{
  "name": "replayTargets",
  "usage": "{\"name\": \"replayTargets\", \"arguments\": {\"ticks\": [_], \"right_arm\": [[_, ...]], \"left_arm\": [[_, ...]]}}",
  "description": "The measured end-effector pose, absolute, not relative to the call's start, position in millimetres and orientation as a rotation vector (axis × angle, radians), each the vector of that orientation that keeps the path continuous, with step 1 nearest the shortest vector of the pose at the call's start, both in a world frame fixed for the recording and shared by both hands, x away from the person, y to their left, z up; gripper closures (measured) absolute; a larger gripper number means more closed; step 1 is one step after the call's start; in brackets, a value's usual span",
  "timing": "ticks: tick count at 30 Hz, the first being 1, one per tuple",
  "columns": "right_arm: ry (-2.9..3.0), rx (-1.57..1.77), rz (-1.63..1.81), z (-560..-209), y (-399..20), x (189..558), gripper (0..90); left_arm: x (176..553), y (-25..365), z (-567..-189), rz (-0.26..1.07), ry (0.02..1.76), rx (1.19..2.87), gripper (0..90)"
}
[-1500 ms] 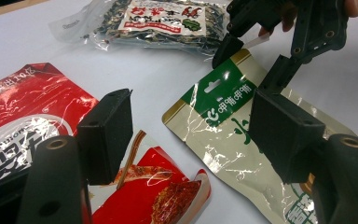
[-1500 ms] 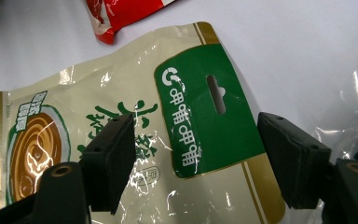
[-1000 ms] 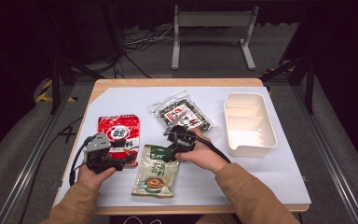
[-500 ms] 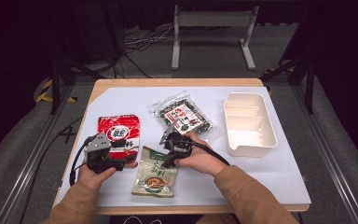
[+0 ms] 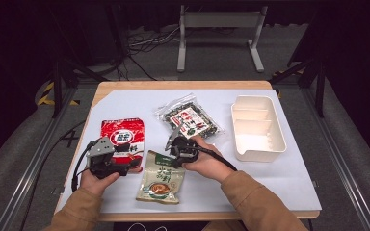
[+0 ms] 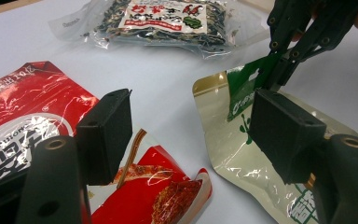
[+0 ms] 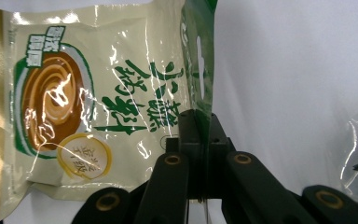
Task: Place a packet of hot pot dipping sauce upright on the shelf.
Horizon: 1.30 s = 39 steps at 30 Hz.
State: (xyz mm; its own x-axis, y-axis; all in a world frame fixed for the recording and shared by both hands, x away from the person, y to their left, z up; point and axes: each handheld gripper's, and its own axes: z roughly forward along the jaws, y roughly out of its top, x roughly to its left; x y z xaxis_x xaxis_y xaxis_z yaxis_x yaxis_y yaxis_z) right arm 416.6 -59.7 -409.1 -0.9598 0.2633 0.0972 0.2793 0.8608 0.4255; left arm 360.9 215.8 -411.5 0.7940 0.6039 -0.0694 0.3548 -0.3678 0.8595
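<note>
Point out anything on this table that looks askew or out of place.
Only the green pouch: it lies slanted, its green top edge pinched up off the sheet by the right tongs. The red packet, clear bag and tray lie flat.

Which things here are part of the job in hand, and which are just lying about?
In use: beige-and-green foil pouch, right gripper clamped on its green top edge.
Lying about: red plastic packet, clear bag of dark dried food, cream plastic divided tray, open left gripper.

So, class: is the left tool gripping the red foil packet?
No: the left tool stands open above the red foil packet, pads apart.
</note>
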Motion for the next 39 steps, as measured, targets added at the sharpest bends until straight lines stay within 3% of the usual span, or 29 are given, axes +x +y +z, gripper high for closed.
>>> {"name": "replayTargets", "arguments": {"ticks": [18, 39], "right_arm": [[-2.955, -0.455, -0.750, -374.2, -69.5, 407.4, 88.8], [-2.913, -0.362, -0.882, -309.5, -75.7, 375.9, 89.1]], "left_arm": [[362.3, 221.3, -409.8, 0.332, 0.731, 1.978, 30.6], [359.8, 225.7, -406.7, 0.364, 0.719, 1.929, 30.7]]}}
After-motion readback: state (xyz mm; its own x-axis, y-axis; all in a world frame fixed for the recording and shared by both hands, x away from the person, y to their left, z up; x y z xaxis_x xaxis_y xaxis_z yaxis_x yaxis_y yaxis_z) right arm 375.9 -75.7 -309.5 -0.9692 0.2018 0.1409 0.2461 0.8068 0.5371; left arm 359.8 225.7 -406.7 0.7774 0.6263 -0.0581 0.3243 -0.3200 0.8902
